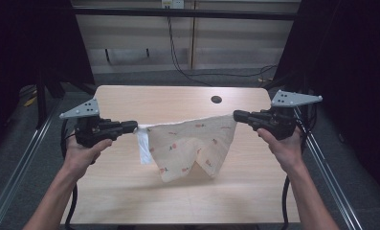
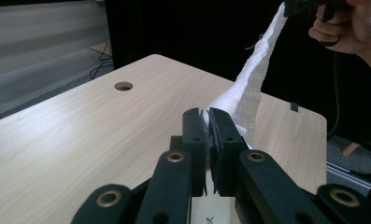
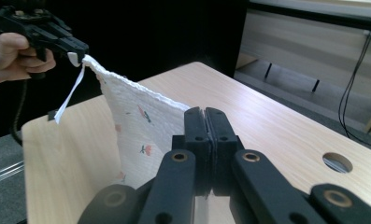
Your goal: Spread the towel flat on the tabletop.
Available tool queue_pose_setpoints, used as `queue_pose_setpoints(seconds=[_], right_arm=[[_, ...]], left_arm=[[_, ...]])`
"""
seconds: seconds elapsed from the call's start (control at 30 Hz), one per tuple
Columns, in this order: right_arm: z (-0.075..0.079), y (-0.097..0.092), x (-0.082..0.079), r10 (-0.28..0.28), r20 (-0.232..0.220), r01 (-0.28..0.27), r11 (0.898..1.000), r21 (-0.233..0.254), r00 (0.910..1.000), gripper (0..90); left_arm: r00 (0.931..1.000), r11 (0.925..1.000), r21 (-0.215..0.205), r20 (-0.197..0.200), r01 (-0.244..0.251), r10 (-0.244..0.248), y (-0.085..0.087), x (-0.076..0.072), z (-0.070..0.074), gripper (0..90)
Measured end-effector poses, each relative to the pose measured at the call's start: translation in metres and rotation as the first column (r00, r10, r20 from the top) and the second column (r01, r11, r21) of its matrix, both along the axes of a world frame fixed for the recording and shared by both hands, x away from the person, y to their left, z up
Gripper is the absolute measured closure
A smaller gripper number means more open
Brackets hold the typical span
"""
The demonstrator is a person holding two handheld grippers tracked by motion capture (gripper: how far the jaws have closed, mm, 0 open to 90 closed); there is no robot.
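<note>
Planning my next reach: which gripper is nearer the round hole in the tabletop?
Right. The right gripper holds the cloth just right of and a little nearer the person than the hole; the left gripper holds the cloth's other corner, far left of it.

a pale wooden worktop (image 1: 130, 191) with a round hole (image 1: 216, 99) near its far edge; the cloth's (image 1: 192, 148) lowest fold touches it nearer than the hole.

This looks like a lab or recording bay rather than a home. A pale wood surface (image 1: 130, 191) with a round cable hole (image 1: 216, 99) stands inside a metal rail frame (image 1: 13, 167), black curtains (image 1: 350, 72) hang at both sides, loose cables (image 1: 178, 57) trail over a grey floor (image 1: 154, 76), and plain panelled walls (image 1: 235, 43) close the back.
</note>
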State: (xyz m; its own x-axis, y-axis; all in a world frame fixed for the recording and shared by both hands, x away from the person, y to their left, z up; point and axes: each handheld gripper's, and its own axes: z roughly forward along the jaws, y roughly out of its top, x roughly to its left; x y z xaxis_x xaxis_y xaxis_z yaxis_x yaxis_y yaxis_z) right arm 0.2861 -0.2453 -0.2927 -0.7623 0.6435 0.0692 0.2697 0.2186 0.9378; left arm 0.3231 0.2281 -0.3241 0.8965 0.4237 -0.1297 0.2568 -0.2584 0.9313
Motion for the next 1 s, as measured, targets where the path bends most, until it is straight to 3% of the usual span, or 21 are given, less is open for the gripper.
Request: queue_pose_setpoints(seconds=[0.1,0.17,0.27,0.4,0.47,0.57,0.73,0.8,0.9,1.0], right_arm=[[0.01,0.003,-0.012,0.025,0.02,-0.025,1.0,-0.007,0.9995,88.8],[0.016,0.007,-0.022,0.037,0.034,-0.036,0.999,-0.021,0.9987,88.8],[0.024,0.012,-0.036,0.051,0.062,-0.049,0.998,-0.033,0.9968,88.8],[0.027,0.014,-0.043,0.07,0.072,-0.069,0.997,-0.015,0.9949,88.8],[0.02,0.016,-0.041,0.053,0.059,-0.051,0.998,-0.039,0.9968,88.8],[0.0,0.016,-0.031,0.04,0.028,-0.039,0.999,-0.037,0.9988,88.8],[-0.033,0.005,-0.005,-0.013,-0.042,0.011,0.999,-0.041,0.999,88.8],[-0.041,0.002,0.005,-0.031,-0.066,0.028,0.999,-0.04,0.9974,88.8],[-0.049,0.004,0.018,-0.038,-0.081,0.034,0.998,-0.051,0.996,88.8],[-0.056,0.007,0.03,-0.045,-0.098,0.039,0.997,-0.066,0.9941,88.8]], left_arm=[[0.9999,1.0,0.004,0.013,-0.002,0.002,0.005,-0.008,0.008,86.4],[0.9996,0.9998,-0.015,0.028,0.01,-0.01,0.009,-0.015,0.015,86.4],[0.9989,0.9999,-0.002,0.044,0.014,-0.014,0.012,-0.024,0.026,86.4],[0.9988,0.9999,-0.004,0.048,0.01,-0.01,0.016,-0.026,0.034,86.4],[0.9997,1.0,-0.003,0.025,0.001,-0.001,0.013,-0.019,0.027,86.4],[0.9999,0.9988,0.047,-0.012,-0.012,0.013,0.002,-0.007,0.007,86.4],[0.9976,0.9977,0.064,-0.064,-0.023,0.027,-0.012,0.013,-0.016,86.3],[0.9976,0.9959,0.079,-0.051,-0.043,0.047,-0.017,0.019,-0.02,86.4],[0.9955,0.9969,0.069,-0.085,-0.037,0.042,-0.023,0.029,-0.027,86.3],[0.9946,0.996,0.077,-0.089,-0.047,0.054,-0.028,0.034,-0.035,86.3]])
